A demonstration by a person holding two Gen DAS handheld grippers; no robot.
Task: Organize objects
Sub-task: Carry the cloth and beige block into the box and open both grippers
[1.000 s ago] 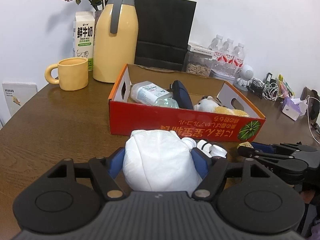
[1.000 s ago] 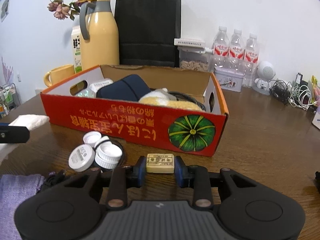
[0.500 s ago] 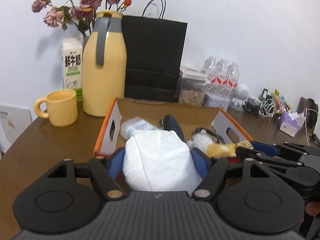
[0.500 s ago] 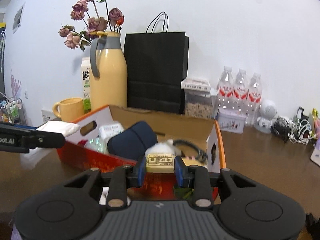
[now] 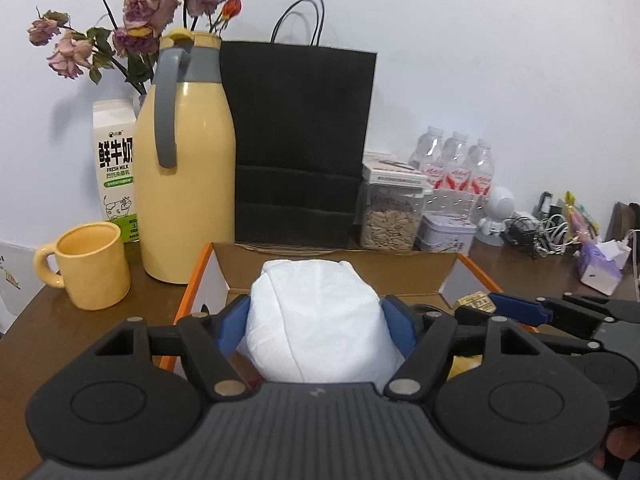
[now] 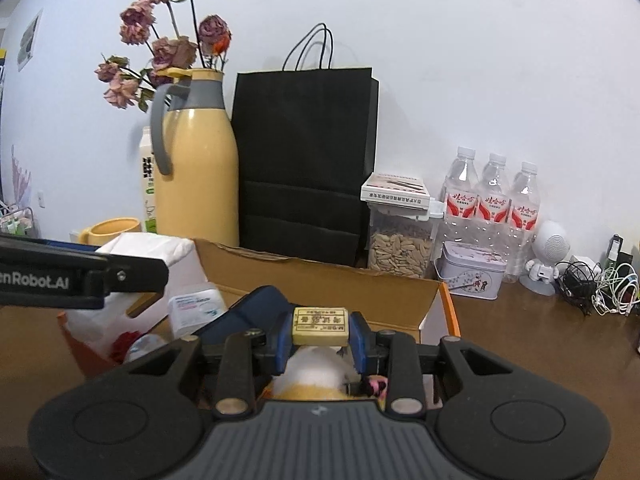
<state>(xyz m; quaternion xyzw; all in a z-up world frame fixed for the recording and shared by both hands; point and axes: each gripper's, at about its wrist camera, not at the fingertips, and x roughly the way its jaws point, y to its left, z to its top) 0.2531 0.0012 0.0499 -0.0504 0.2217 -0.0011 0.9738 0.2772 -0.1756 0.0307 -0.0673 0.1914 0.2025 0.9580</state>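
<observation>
1. Tilting slightly downward, both tongs hang over the box (image 5: 448,276) on the bench (image 5: 92,320); the left tongs (image 5: 316,320) pinch a white bundle (image 5: 316,332), the right tongs (image 6: 320,336) pinch a small tan block (image 6: 320,325).
2. A second ago both loads sat low in front of the box's red wall; now they are raised above its open top.
3. The bundle fills the gap between the left pads (image 5: 234,324), over the box's left end; the block sits crosswise between the right pads (image 6: 285,336), above a plush toy (image 6: 316,376) inside.
</observation>
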